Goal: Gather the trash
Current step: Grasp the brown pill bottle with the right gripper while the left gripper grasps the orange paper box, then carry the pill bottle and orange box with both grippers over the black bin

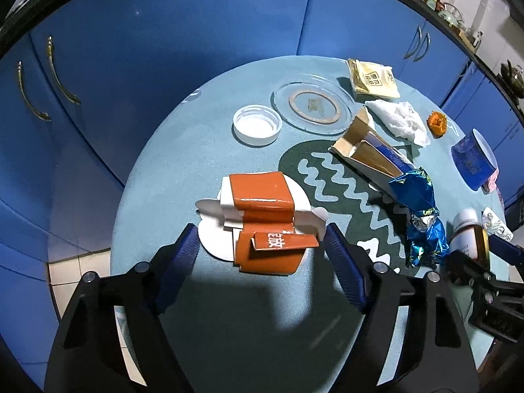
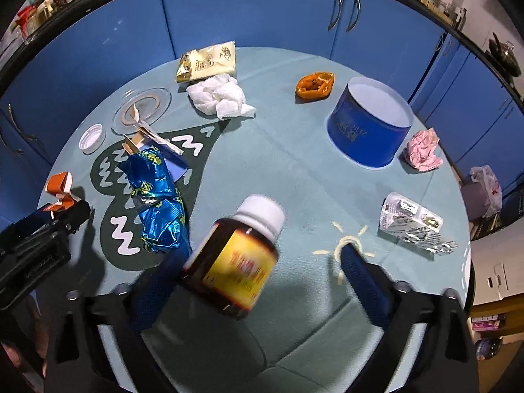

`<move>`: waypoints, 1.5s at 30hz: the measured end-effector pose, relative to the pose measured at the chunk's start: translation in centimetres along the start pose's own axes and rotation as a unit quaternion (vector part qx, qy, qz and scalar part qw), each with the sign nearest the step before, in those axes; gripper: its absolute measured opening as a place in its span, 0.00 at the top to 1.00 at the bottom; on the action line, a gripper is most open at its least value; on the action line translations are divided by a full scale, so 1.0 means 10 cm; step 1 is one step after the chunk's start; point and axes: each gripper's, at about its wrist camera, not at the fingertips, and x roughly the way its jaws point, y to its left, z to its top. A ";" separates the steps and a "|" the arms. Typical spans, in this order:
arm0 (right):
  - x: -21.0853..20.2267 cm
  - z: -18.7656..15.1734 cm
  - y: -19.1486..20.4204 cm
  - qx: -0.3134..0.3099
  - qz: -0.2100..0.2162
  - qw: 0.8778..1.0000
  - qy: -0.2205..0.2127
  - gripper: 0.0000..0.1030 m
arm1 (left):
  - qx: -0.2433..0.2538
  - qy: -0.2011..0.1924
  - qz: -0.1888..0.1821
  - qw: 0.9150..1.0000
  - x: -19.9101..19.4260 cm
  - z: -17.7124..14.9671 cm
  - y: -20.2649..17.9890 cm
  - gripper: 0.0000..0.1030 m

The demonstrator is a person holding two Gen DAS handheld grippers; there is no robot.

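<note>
My left gripper [image 1: 262, 245] is open, its blue fingers either side of a flattened orange and white carton [image 1: 262, 222] lying on the round blue-green table [image 1: 203, 150]. My right gripper [image 2: 262, 262] is open; a brown pill bottle [image 2: 234, 258] with a white cap and yellow label lies tilted against its left finger [image 2: 157, 285], apart from the right finger. The bottle also shows in the left wrist view [image 1: 468, 232]. A crumpled blue foil wrapper [image 2: 154, 196] lies just left of the bottle.
On the table: a torn cardboard box [image 1: 370, 154], white lid [image 1: 257, 125], glass dish [image 1: 312, 104], yellow sachet [image 2: 206, 60], white tissue [image 2: 219, 96], orange peel [image 2: 315, 85], blue round tub [image 2: 370, 126], pink crumpled paper [image 2: 423, 150], foil blister packs [image 2: 412, 221]. Blue cabinets [image 1: 163, 32] behind.
</note>
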 end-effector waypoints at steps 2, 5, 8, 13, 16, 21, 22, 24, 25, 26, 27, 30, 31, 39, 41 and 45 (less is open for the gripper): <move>0.03 -0.02 0.00 -0.004 -0.006 1.000 0.007 0.52 | -0.001 -0.004 -0.003 1.000 -0.01 0.00 -0.01 0.29; 0.02 -0.02 -0.02 -0.004 -0.007 1.000 0.002 0.53 | 0.000 -0.016 -0.003 1.000 -0.07 -0.01 -0.03 0.34; -0.04 -0.01 -0.06 0.000 -0.009 1.000 -0.011 0.54 | -0.002 -0.023 -0.008 1.000 -0.11 0.01 -0.08 0.39; -0.18 0.01 -0.22 0.013 -0.011 0.999 -0.035 0.56 | 0.011 -0.041 -0.010 0.999 -0.25 0.07 -0.21 0.70; -0.22 0.03 -0.32 0.023 -0.013 0.999 -0.043 0.57 | 0.012 -0.041 -0.016 0.999 -0.26 0.12 -0.30 0.70; -0.31 0.02 -0.48 0.036 -0.018 0.998 -0.056 0.57 | 0.020 -0.056 -0.025 0.998 -0.36 0.14 -0.46 0.70; -0.33 0.02 -0.50 0.039 -0.019 0.997 -0.060 0.57 | 0.023 -0.059 -0.026 0.998 -0.38 0.15 -0.50 0.70; -0.39 0.02 -0.58 0.046 -0.022 0.996 -0.070 0.57 | 0.032 -0.069 -0.027 0.997 -0.46 0.16 -0.59 0.70; -0.41 0.01 -0.61 0.050 -0.023 0.996 -0.074 0.57 | 0.036 -0.073 -0.028 0.996 -0.49 0.17 -0.65 0.70; -0.44 0.01 -0.67 0.054 -0.025 0.995 -0.078 0.57 | 0.040 -0.077 -0.029 0.996 -0.52 0.18 -0.69 0.70; -0.47 0.01 -0.72 0.059 -0.027 0.994 -0.083 0.57 | 0.044 -0.080 -0.030 0.995 -0.54 0.19 -0.74 0.70; -0.57 -0.02 -0.91 0.075 -0.033 0.992 -0.093 0.57 | 0.061 -0.089 -0.037 0.993 -0.62 0.21 -0.93 0.70; -0.60 -0.03 -0.96 0.079 -0.035 0.992 -0.095 0.57 | 0.069 -0.092 -0.041 0.993 -0.64 0.21 -1.02 0.70; -0.76 -0.18 -1.60 0.133 -0.061 0.984 -0.105 0.57 | 0.118 -0.100 -0.075 0.985 -0.75 0.20 -1.71 0.70; -0.79 -0.23 -1.77 0.148 -0.068 0.981 -0.105 0.57 | 0.128 -0.102 -0.082 0.983 -0.77 0.19 -1.87 0.70; -0.85 -0.34 -2.11 0.176 -0.085 0.975 -0.107 0.57 | 0.153 -0.103 -0.098 0.978 -0.82 0.16 -2.25 0.70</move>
